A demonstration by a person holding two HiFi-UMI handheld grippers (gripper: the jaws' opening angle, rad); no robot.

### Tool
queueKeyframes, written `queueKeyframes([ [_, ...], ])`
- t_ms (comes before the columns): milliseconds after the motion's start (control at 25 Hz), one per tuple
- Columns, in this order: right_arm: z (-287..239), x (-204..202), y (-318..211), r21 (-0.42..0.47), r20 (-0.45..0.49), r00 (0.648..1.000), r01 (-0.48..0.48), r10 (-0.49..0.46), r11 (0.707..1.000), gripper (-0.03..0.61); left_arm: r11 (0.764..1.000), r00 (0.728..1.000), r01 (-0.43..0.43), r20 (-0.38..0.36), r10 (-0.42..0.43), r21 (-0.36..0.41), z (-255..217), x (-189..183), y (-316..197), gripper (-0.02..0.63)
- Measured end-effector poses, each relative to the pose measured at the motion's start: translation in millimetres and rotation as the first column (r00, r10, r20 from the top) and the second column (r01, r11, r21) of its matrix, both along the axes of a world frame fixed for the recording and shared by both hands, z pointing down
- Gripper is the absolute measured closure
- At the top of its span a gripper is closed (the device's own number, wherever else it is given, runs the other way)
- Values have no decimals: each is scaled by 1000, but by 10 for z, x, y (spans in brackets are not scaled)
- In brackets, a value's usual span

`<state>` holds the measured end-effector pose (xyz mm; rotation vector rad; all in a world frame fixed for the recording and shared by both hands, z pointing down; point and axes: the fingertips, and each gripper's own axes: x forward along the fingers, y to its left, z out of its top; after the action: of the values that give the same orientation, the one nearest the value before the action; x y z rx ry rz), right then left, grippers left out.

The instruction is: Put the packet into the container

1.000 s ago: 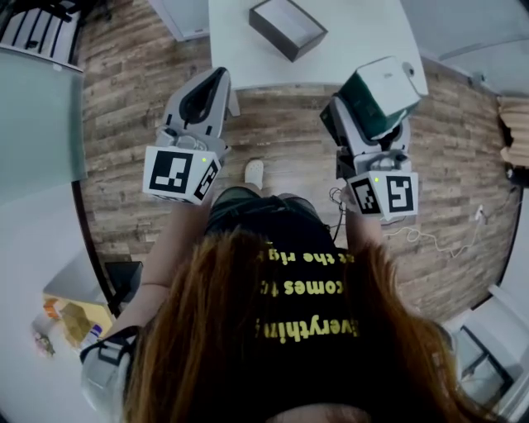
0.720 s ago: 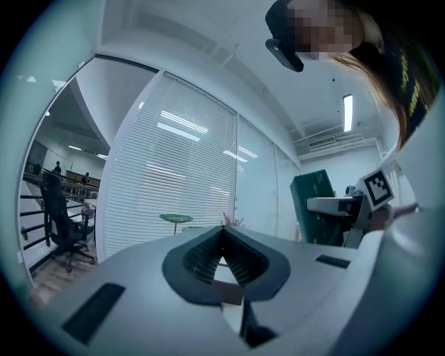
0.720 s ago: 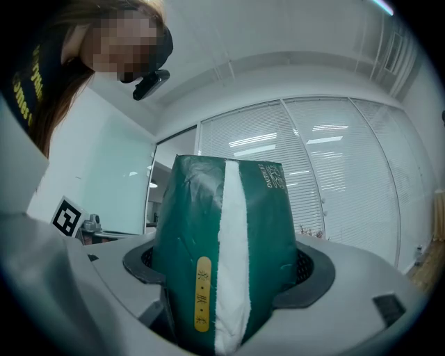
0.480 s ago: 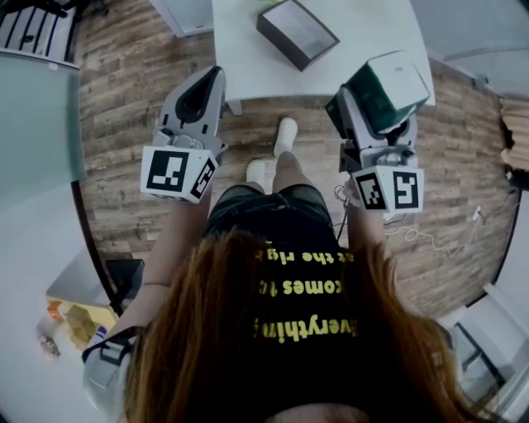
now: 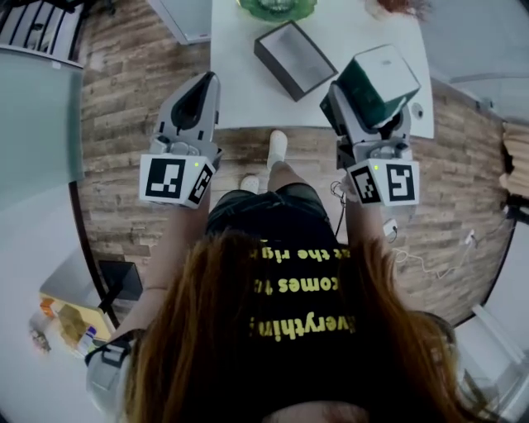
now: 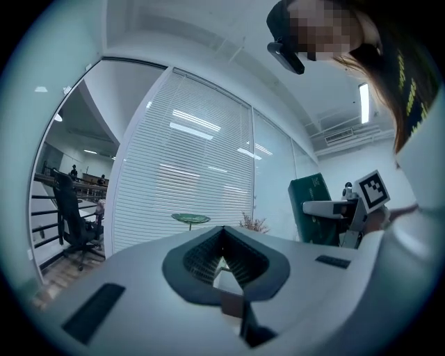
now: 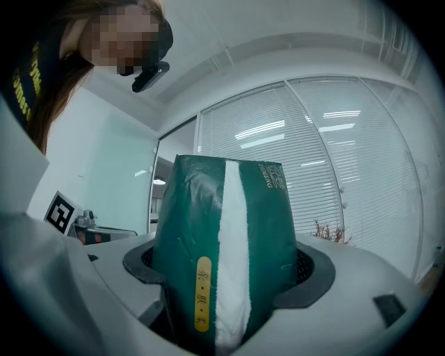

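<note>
My right gripper (image 5: pixel 369 113) is shut on a dark green packet (image 5: pixel 378 81) with a white stripe. It holds the packet upright above the near right part of the white table (image 5: pixel 240 78). In the right gripper view the packet (image 7: pixel 222 229) stands between the jaws and fills the gripper (image 7: pixel 226 281). The container (image 5: pixel 295 59), an open dark grey box with a pale inside, sits on the table, left of and beyond the packet. My left gripper (image 5: pixel 204 87) is shut and holds nothing, hovering at the table's near left edge. In its own view, that left gripper (image 6: pixel 224 240) shows its jaws meeting.
A green dish (image 5: pixel 277 7) stands at the table's far edge, also in the left gripper view as the dish (image 6: pixel 190 219). A small round item (image 5: pixel 417 110) lies near the table's right edge. A wooden floor (image 5: pixel 132 124) surrounds the table. The person's foot (image 5: pixel 277 149) is under the near edge.
The table and container have slid down the head view, closer to both grippers, and the green dish has come into sight. The packet stays held in the right gripper.
</note>
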<state>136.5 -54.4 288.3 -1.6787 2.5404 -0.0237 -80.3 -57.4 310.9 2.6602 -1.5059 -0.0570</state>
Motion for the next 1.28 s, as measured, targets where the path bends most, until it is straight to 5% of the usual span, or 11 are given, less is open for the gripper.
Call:
queueKeyframes([
  [720,73,218,-1327,-66,-16,984,176,-178,982,169,992,992,122,-30,-122,22,-160,363,-1206,613],
  [1280,381,14,-1608,-192,-70,988,123,-138,974,169,1000,999,15,-30,-15,17,-182,216,-1737,613],
])
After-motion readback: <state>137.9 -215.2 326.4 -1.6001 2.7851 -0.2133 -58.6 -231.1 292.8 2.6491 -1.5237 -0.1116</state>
